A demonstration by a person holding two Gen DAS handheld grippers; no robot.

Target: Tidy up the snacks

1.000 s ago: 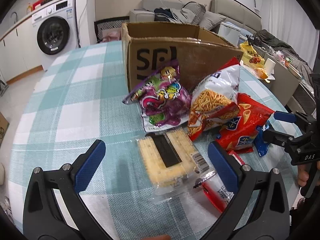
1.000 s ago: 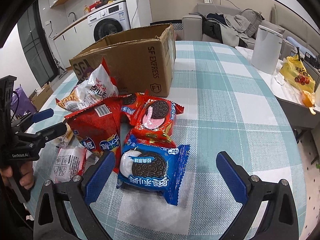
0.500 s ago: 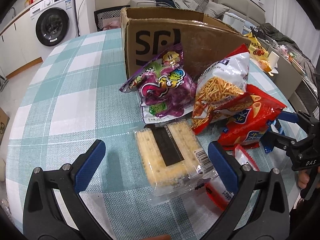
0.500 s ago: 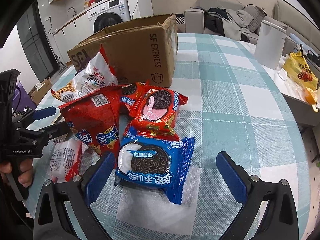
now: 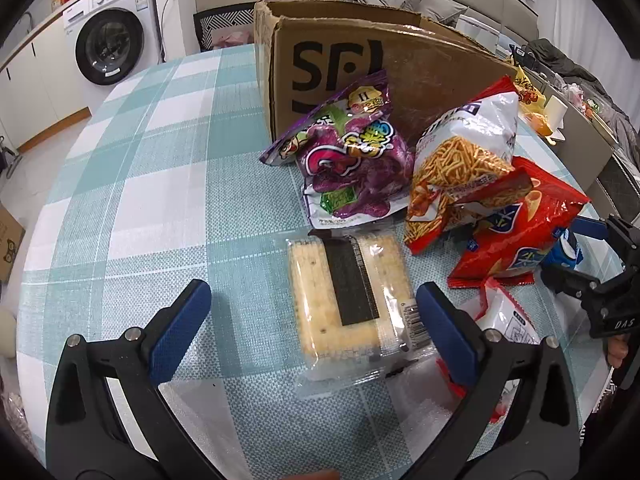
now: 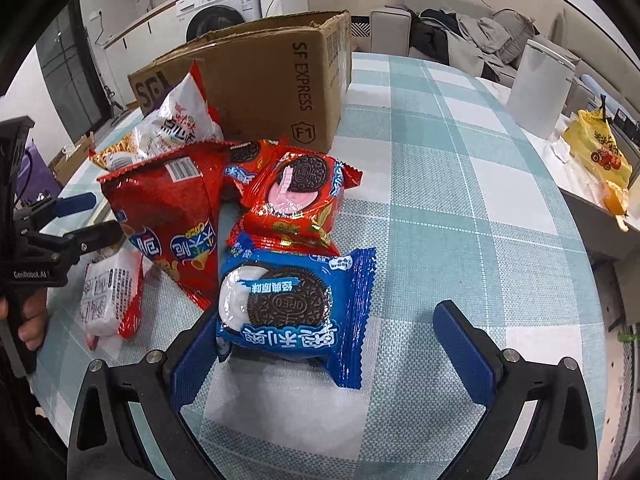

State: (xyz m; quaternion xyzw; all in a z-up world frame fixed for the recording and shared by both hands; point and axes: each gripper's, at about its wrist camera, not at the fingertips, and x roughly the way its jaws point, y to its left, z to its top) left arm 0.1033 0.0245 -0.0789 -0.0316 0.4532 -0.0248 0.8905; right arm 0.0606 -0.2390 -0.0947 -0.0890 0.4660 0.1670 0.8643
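Wide open, right hand-held gripper (image 6: pixel 328 344) straddling Oreo pack (image 6: pixel 294 308)

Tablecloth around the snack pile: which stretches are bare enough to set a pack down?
Bare tablecloth lies left of the cardboard box and cracker pack, and also right of the blue Oreo pack. The stretch in front of the box is crowded with overlapping bags.

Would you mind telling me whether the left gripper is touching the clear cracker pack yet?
Apart. The left wrist view shows the left gripper open, its fingers straddling the cracker pack with tablecloth visible between left finger and pack.
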